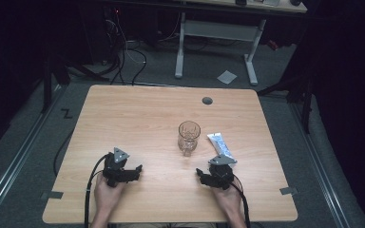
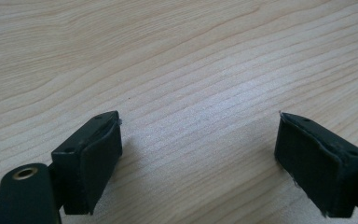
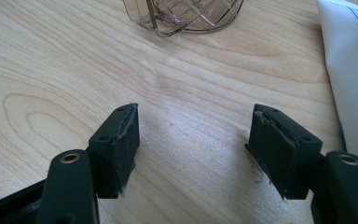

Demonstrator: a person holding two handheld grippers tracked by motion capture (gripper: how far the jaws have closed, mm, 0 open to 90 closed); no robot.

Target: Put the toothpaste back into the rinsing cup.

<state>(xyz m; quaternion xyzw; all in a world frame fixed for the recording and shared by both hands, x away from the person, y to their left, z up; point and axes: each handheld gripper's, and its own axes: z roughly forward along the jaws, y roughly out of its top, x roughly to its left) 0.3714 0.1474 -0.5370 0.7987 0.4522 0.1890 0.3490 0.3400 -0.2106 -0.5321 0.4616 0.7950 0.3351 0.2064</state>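
Looking down on the rectangular light-wood table [image 1: 138,114]: it carries everything here, with a small grey round cable cap [image 1: 207,100] set into the top near its far edge.

Person's two forearms come in from the near edge, roughly parallel, well apart, both low to the tabletop.

Left hand [image 1: 107,194] wraps the rear of the left black two-jaw gripper [image 1: 135,170], body angled inward toward table centre, grey three-cornered plate on top, cable trailing back past the wrist. Left gripper view: jaws spread wide, bare wood grain between them, nothing held.

Right hand [image 1: 228,197] holds the right black two-jaw gripper [image 1: 200,174] the same way, its nose turned inward toward table centre, grey plate up, cable running back along the forearm. Right gripper view: jaws wide apart [image 3: 193,140], nothing between the pads, low over the wood.

White flat plastic tube with blue print [image 1: 220,145] lies on the table right of centre, just beyond the right gripper, long axis running near-to-far with a slight slant. In the right gripper view it sits just beside the right-hand jaw [image 3: 354,74]; can't tell if they touch.

Clear cut-pattern glass mug [image 1: 189,137] stands upright about mid-table, just left of the tube, apart from it, ahead of the right gripper; handle appears to face the person. Its base shows ahead of the jaws in the right gripper view [image 3: 186,16].
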